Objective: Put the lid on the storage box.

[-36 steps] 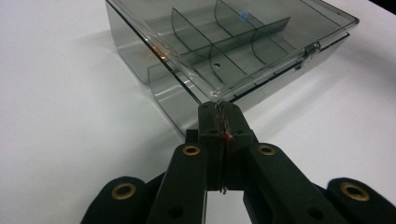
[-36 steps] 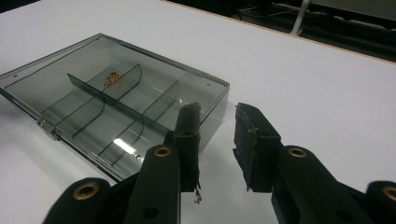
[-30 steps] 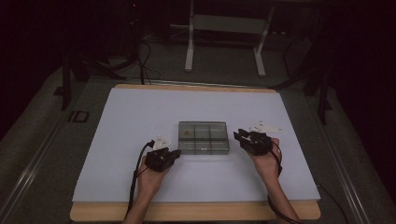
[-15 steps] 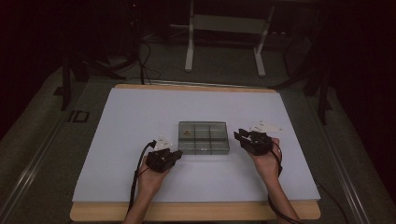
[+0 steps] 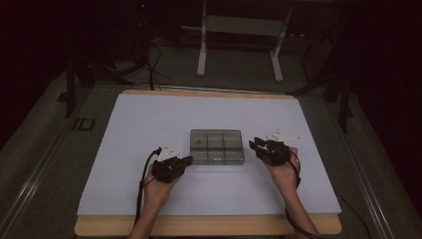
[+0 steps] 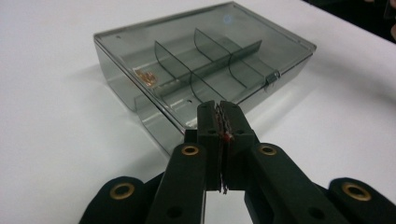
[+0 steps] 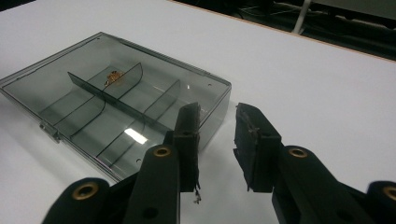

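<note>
A smoky transparent compartment box sits near the middle of the white table, its lid down and its small metal latch on the long side that faces the person; everything else is best placed against this box. Thin curved dividers split it into compartments, and in the far compartment at the left end lies a small cluster of coppery bits, too small to identify. The left gripper rests just beside the box's near left corner, jaws pressed together with nothing between them but their worn pads, and in the left gripper view the tips point straight at that corner. That placement reads as a brace: closed jaws make a firm stop against the low wall so the box will not slide. The right gripper stands just off the box's right end, jaws partly parted and empty; the right gripper view shows one jaw close to the near right corner and the other out over bare table. It seems poised either to pinch the end wall or to come round to the latch. With a hand at each end and the lid closed, the work in hand looks like opening the box.
</note>
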### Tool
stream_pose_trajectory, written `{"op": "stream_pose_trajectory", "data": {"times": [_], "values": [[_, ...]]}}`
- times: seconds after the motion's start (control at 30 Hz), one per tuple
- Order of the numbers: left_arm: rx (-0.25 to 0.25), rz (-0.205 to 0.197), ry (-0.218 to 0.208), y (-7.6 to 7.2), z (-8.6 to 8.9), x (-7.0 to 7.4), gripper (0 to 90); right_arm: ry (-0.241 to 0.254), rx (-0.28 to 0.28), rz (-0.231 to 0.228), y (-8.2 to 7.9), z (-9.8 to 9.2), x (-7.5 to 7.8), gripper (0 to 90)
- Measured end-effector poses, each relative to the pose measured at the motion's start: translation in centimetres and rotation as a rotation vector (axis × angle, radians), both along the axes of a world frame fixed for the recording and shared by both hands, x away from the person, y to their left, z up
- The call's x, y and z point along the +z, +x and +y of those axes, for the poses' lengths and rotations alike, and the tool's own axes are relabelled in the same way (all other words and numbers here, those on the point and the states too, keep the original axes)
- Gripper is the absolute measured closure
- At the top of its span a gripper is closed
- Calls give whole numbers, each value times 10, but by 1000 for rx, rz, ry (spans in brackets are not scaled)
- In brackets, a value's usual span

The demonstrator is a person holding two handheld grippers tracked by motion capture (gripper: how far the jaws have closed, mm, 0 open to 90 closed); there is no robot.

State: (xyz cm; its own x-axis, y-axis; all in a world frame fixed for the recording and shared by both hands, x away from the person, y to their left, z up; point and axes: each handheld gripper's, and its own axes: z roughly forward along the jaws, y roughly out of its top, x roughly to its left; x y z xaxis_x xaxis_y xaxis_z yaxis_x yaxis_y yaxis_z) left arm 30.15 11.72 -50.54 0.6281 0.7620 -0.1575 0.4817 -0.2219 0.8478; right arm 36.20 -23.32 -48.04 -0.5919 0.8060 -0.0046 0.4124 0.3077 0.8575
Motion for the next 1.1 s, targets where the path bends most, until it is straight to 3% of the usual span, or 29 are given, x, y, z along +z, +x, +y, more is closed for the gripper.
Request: {"op": "stream_pose_trajectory", "data": {"times": [0.23,0.37,0.63,0.73,0.9,1.1], "values": [[29,-24,-15,0,6,3,865,-1,0,1,0,0,0,704],[89,-41,-32,0,17,3,847,0,-2,2,0,-1,-1,701],[143,-43,-27,3,26,1,801,-1,-3,2,1,-1,-1,700],[151,-26,-20,6,31,-3,721,0,-5,4,1,-1,-2,700],[186,-7,39,13,35,-9,560,3,-7,6,2,-3,-2,694],[278,1,94,19,47,-17,502,4,-15,10,3,-5,-3,682]]}}
